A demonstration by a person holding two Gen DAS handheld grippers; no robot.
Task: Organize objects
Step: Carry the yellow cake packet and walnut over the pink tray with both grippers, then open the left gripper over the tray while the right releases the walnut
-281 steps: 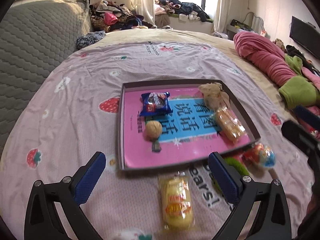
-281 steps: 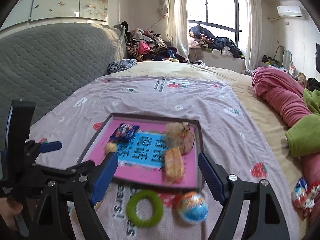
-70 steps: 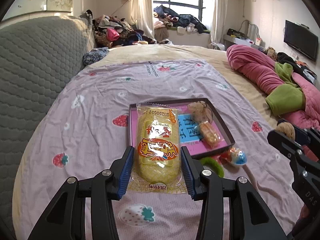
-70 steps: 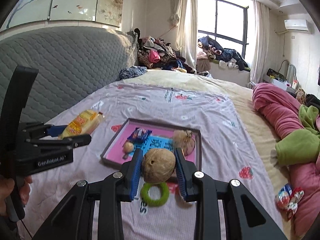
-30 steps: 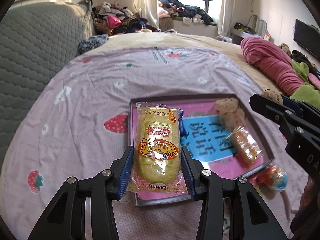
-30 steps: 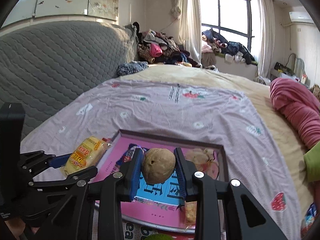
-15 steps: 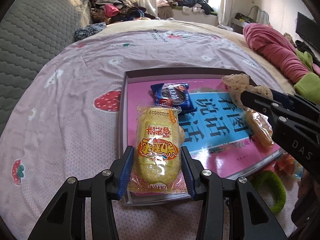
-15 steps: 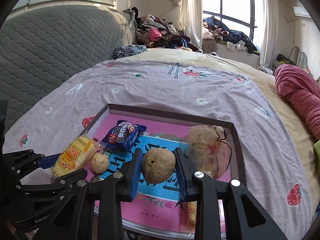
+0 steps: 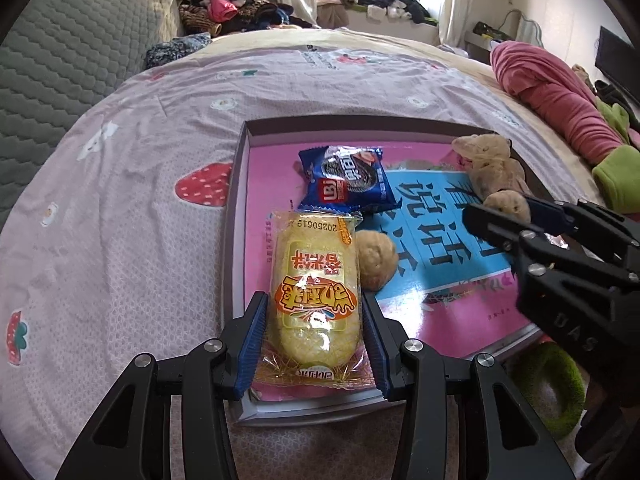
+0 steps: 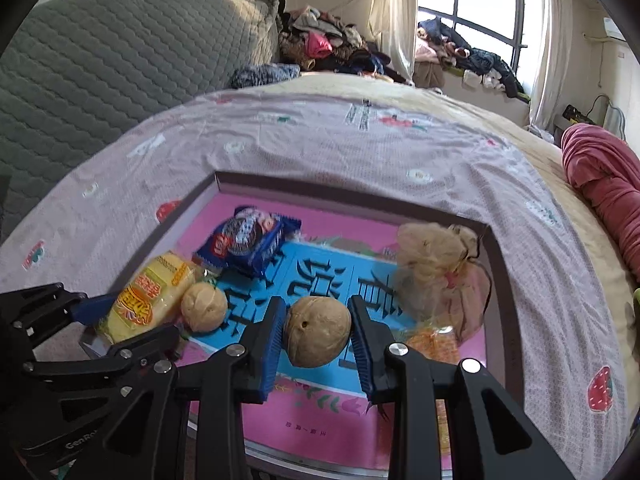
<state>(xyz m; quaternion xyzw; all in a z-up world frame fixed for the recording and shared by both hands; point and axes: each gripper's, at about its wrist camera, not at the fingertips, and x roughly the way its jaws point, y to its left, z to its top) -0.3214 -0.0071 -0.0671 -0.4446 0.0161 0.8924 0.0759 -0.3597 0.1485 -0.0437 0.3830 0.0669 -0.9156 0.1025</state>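
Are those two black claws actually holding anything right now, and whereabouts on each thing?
Yes. The left gripper clamps the yellow snack cake packet by its near end; the right gripper clamps a walnut across its sides.

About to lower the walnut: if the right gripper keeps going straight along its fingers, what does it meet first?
Probably the bare blue print on the tray floor just beyond the held walnut; the gauze pouch lies right of that line. Depth is uncertain.

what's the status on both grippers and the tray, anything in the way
Left gripper shut on yellow snack pack, right gripper shut on walnut. Both over pink tray. Loose walnut beside the pack.
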